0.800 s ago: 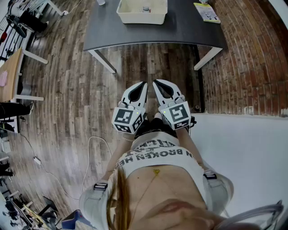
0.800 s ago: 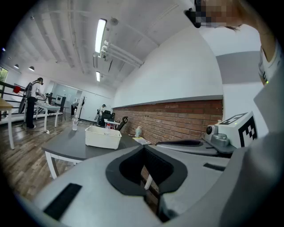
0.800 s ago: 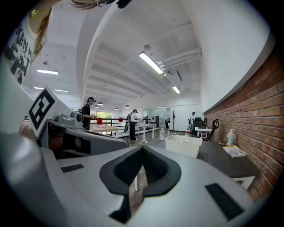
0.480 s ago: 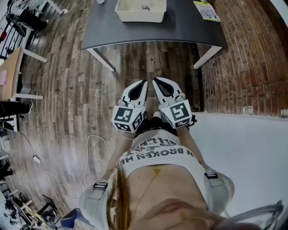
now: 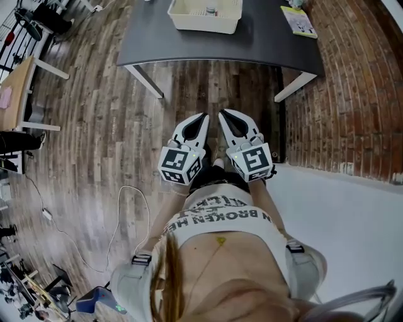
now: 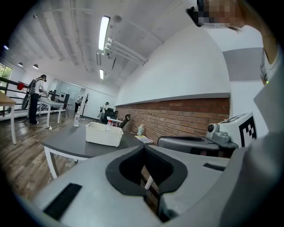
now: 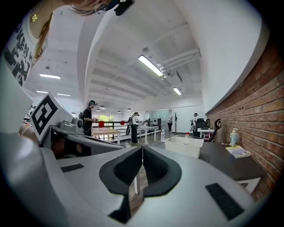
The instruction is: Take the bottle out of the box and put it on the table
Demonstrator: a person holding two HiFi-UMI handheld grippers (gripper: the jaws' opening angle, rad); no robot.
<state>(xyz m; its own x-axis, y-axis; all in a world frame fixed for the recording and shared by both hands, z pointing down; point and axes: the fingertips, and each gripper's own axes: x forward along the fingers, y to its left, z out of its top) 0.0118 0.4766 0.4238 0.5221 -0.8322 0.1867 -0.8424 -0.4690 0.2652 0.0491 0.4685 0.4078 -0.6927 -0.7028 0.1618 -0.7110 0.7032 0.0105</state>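
A cream plastic box (image 5: pixel 204 16) stands on the dark grey table (image 5: pixel 264 44) at the top of the head view. The small bottle (image 5: pixel 210 11) inside it shows only its cap. Both grippers hang side by side in front of the person's body, well short of the table and over the wooden floor. My left gripper (image 5: pixel 203 117) is shut and empty, and so is my right gripper (image 5: pixel 221 114). Past the closed left gripper (image 6: pixel 143 146) the box (image 6: pixel 104 134) shows. Past the closed right gripper (image 7: pixel 142 146) the box (image 7: pixel 184 146) shows again, with the bottle's red cap (image 7: pixel 187 134) above its rim.
A booklet (image 5: pixel 298 20) lies on the table's right end beside the brick wall (image 5: pixel 359 94). A clear bottle (image 6: pixel 76 119) stands on the table left of the box. A cable (image 5: pixel 126 214) trails on the floor at the left. People stand at far tables (image 7: pixel 106 132).
The head view has drifted a little, so the table and box sit slightly further right. Both grippers stay shut and side by side in front of the body.
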